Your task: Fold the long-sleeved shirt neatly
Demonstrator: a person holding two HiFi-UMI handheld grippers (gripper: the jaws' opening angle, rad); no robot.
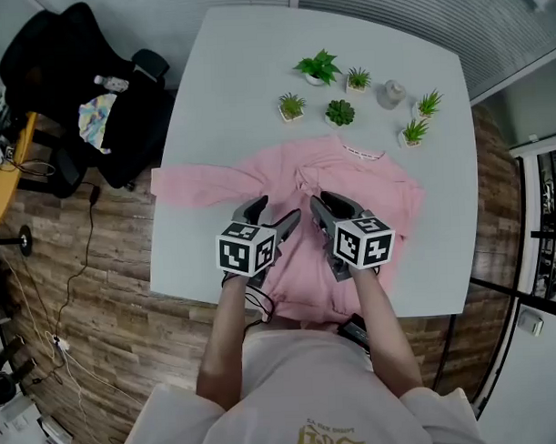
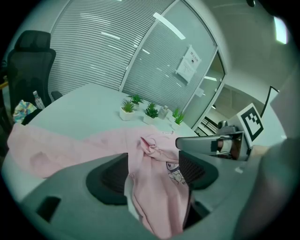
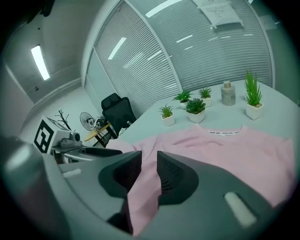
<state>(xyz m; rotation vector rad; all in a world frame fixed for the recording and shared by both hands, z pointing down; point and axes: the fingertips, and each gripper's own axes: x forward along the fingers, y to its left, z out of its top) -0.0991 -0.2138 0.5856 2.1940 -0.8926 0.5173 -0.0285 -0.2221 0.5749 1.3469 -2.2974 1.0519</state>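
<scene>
A: Beneath the two jaw sets, head view first: the long-sleeved shirt (image 1: 349, 182) lies spread on the desk (image 1: 255, 72), with its collar (image 1: 362, 152) on the far side from the person. The left hand-held gripper (image 1: 273, 213) and the right hand-held gripper (image 1: 330, 206) sit side by side over its middle.

B: And the arms of it?

A: One sleeve (image 1: 190, 185) stretches flat away to the left of the left hand-held gripper, its length running crosswise toward the desk edge. Nothing sticks out like that on the right.

B: Left gripper view?

A: A bunched fold of the shirt (image 2: 157, 187) stands between the jaws and fills the gap from pad to pad. I read that as clamped. The sleeve (image 2: 47, 150) trails off to its left.

B: Right gripper view?

A: The jaws are a narrow way apart. Pink cloth shows in the slot but is not pinched. The shirt body (image 3: 234, 150) spreads ahead and to the right, up to the collar (image 3: 224, 132).

B: So the sleeve comes next?

A: Likely. The left hand-held gripper is nearer to it, and the right would have to cross over.
</scene>
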